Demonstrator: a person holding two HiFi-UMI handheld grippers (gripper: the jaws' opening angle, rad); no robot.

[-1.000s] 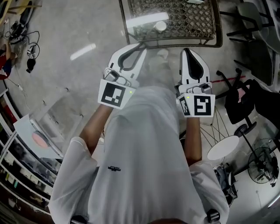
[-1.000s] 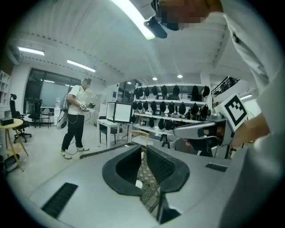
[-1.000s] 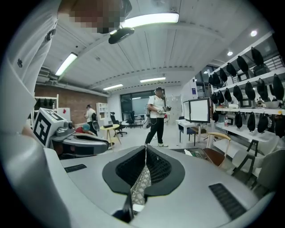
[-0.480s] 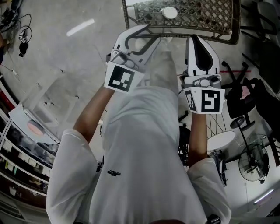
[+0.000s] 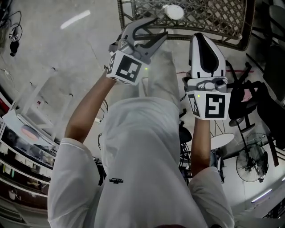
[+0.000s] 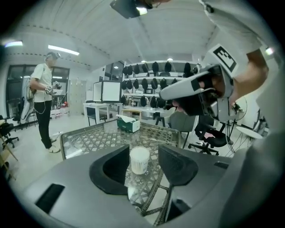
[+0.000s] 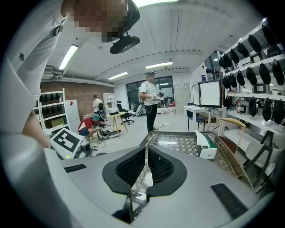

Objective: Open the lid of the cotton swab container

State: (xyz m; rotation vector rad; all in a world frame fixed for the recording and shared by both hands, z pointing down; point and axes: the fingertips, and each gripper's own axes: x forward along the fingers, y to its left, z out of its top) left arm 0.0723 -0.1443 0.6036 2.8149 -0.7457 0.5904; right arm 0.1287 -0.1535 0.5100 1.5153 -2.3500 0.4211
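**Head view:** The left gripper (image 5: 156,27) and the right gripper (image 5: 201,36) have both sunk toward the tabletop (image 5: 209,13) since a second ago. The cotton swab container (image 5: 173,11) now lies just ahead of the left jaws, slightly to their right. Those jaws, together before, have just been opening to a moderate gap with nothing in it. This looks like the approach, with the lid still on and untouched. Only the container's white top shows, close to the picture's upper edge.

**Left gripper view:** The container (image 6: 139,160) stands upright on the tabletop (image 6: 89,138), framed in the gap of the left gripper (image 6: 144,153) but beyond the tips and apart from both pads. A tissue box (image 6: 128,123) sits farther ahead. I cannot make out the seam between lid and body.

**Right gripper view:** The right gripper (image 7: 146,171) has its jaws closed together and empty. The tabletop (image 7: 178,142) and tissue box (image 7: 205,147) lie ahead and to the right of the jaws. The container does not appear here.
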